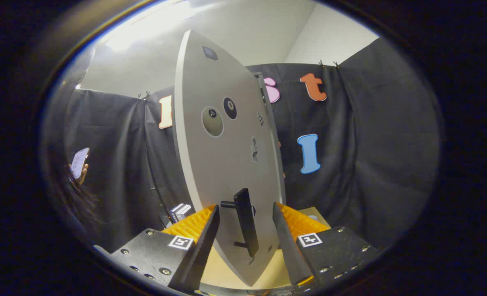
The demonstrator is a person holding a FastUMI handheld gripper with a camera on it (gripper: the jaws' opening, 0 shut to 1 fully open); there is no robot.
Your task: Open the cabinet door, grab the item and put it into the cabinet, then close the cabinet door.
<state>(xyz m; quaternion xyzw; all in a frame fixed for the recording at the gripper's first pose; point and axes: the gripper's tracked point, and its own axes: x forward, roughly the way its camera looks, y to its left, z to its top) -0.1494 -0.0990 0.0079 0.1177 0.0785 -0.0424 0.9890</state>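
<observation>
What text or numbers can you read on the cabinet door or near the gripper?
Cabinet door round stickers: too blurred to read.
Square markers on the gripper: patterns, no words.
Small boxes beyond the fingers: too small.
Gripper open, fingers either side of the door handle.

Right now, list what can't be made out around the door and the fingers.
- Cabinet inside: hidden behind the door, gripper view.
- The item to put away: cannot be told; small boxes left of the door are too small to identify.
- Grip: the gripper is open, fingers either side of the handle; contact cannot be judged.
- Person at left: mostly cut off by the edge.
</observation>
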